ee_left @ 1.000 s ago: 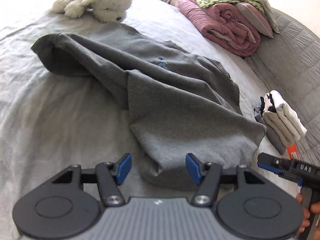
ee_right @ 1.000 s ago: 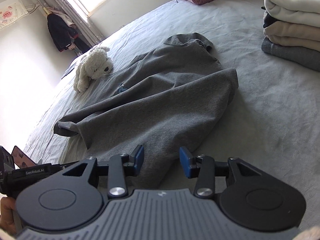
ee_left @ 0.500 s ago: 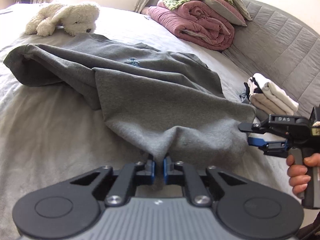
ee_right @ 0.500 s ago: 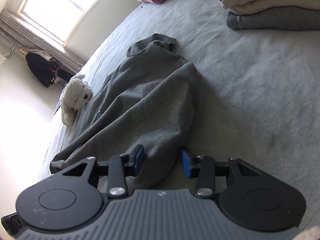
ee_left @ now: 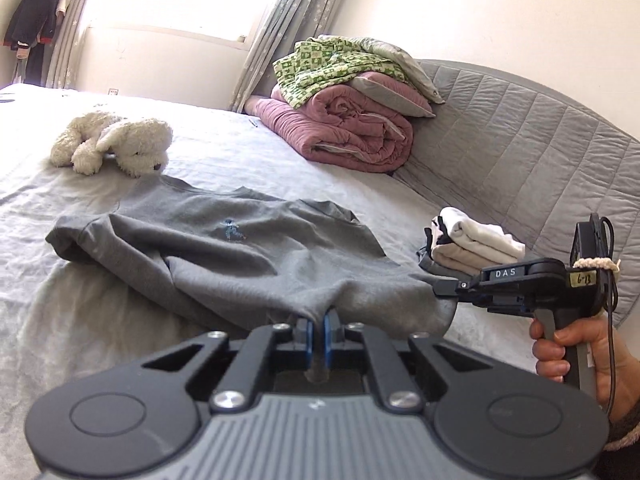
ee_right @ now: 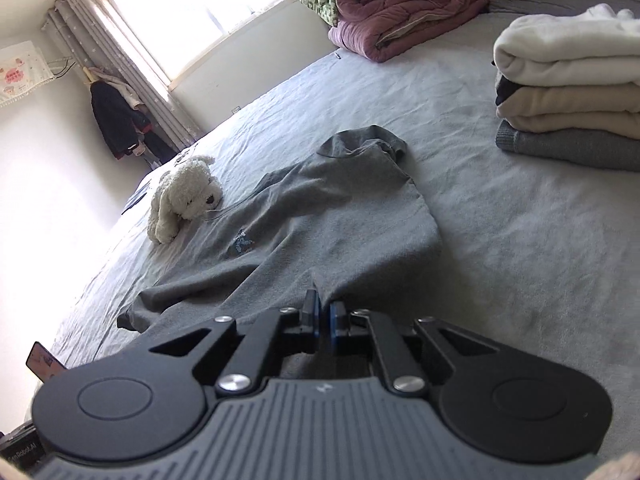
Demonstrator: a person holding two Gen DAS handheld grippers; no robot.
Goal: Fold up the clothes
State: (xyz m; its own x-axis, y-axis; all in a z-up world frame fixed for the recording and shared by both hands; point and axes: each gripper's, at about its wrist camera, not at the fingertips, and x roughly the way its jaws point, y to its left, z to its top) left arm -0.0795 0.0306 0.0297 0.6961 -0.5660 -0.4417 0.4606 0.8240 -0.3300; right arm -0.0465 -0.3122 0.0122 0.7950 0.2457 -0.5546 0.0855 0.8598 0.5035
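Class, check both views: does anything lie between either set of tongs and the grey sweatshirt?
Nothing visible does. The left tongs and right tongs are each shut directly on the near edge of the grey sweatshirt.

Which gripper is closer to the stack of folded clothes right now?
Right. The right gripper grips the grey sweatshirt hem on the side beside the stack of folded clothes; the left gripper grips the hem farther away.

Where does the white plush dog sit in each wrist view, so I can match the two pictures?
Left wrist view: white plush dog lies upper left on the bed, just beyond the grey sweatshirt.
Right wrist view: the dog lies left of centre, at the sweatshirt's left edge.
Shared landmark: the rolled pink quilt.
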